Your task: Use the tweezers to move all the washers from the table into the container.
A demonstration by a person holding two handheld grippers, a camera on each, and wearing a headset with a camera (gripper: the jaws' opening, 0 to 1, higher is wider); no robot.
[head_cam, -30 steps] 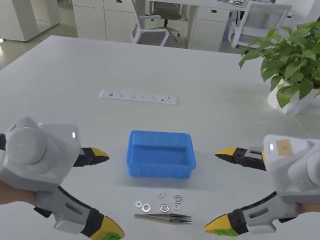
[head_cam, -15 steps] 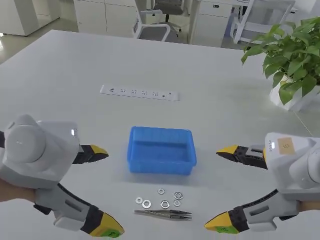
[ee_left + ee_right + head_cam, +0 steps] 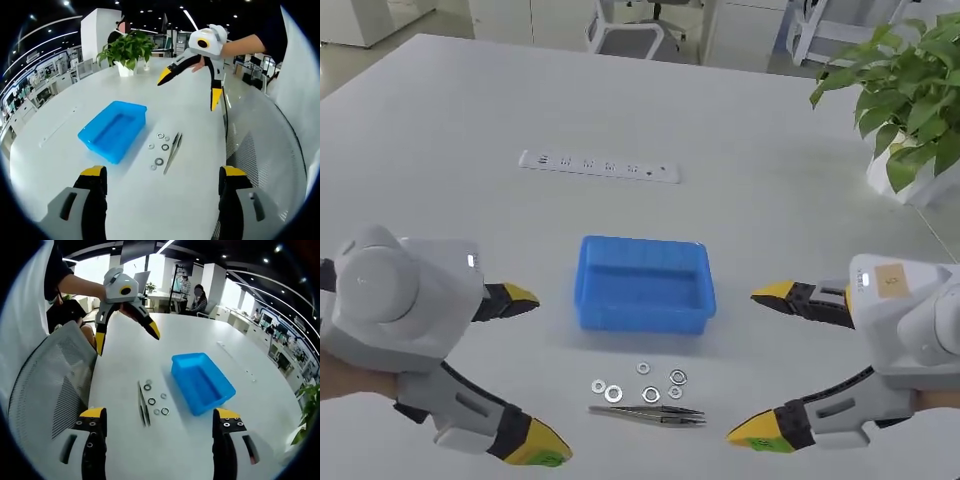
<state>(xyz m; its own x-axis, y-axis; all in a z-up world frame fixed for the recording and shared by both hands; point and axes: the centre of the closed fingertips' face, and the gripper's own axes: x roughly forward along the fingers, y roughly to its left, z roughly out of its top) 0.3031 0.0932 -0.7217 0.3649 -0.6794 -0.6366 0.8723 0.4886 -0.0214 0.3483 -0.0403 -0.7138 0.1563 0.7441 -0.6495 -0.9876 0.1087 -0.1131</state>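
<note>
Both pairs of jaws stand wide apart and hold nothing. The left gripper (image 3: 535, 373) is at the lower left of the head view and the right gripper (image 3: 750, 365) at the lower right. Between them, low centre, the tweezers (image 3: 650, 412) lie flat on the table (image 3: 770, 200), with the washers (image 3: 645, 383) clustered just above. Higher up sits the blue container (image 3: 643, 285), which looks empty. The task seems not yet begun: the tweezers need picking up and every washer is left to move. The head view adds a power strip (image 3: 598, 166) at upper centre. The right gripper view adds a mesh chair back (image 3: 55, 385) at its left.
</note>
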